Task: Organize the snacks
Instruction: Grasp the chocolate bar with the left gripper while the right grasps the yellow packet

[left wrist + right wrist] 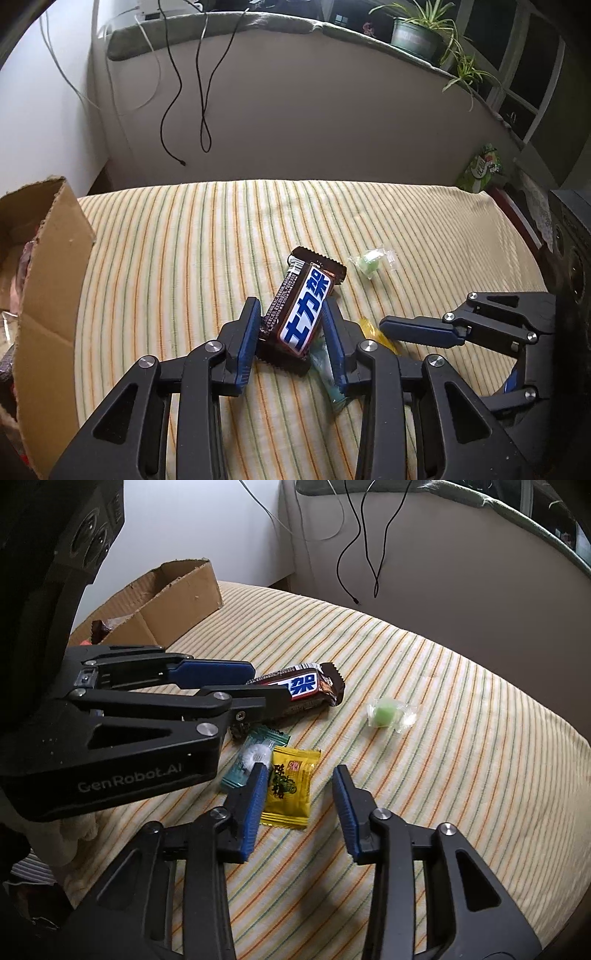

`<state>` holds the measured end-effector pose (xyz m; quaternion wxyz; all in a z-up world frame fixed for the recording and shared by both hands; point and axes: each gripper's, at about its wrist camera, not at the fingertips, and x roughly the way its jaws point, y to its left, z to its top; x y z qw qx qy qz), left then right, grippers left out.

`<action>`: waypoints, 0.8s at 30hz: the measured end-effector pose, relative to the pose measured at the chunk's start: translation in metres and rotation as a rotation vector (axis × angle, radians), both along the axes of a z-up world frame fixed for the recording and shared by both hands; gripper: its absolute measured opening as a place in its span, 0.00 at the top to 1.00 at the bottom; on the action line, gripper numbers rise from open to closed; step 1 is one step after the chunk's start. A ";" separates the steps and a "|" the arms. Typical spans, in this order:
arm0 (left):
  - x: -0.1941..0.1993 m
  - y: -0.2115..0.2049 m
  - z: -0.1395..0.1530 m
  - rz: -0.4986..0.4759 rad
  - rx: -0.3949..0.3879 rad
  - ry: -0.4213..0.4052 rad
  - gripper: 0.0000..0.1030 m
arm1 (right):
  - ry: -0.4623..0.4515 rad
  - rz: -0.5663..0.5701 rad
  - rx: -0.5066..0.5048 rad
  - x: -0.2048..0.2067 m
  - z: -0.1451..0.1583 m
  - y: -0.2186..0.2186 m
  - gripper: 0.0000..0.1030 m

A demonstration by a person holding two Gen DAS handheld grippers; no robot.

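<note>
My left gripper (291,314) is shut on a brown chocolate bar (299,310) with blue-and-white lettering, tilted just above the striped cloth; the bar also shows in the right wrist view (303,686). A teal candy (325,373) lies under the left fingers. My right gripper (301,775) is open, its fingers straddling a yellow candy packet (290,786) beside the teal candy (255,757). A green wrapped candy (388,710) lies further right, apart; it also shows in the left wrist view (373,260).
An open cardboard box (177,598) with some snacks inside stands at the cloth's left edge, also in the left wrist view (48,295). Cables hang down the wall (295,110) behind. A green snack bag (480,168) stands at the far right corner.
</note>
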<state>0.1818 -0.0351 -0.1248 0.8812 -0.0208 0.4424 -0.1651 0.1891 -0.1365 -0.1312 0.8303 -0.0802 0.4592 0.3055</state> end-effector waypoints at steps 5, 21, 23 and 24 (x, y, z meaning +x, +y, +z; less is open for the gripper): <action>0.002 -0.007 -0.002 -0.026 0.032 -0.001 0.68 | 0.006 -0.004 -0.005 0.002 0.000 -0.003 0.75; 0.020 -0.018 -0.012 -0.018 0.023 0.013 0.70 | 0.022 -0.039 0.000 0.003 0.000 -0.017 0.76; 0.018 -0.019 -0.012 -0.020 0.027 0.011 0.74 | 0.023 -0.042 0.000 0.004 0.000 -0.015 0.76; 0.018 -0.018 -0.012 -0.018 0.027 0.010 0.74 | 0.023 -0.045 0.001 0.004 0.000 -0.015 0.76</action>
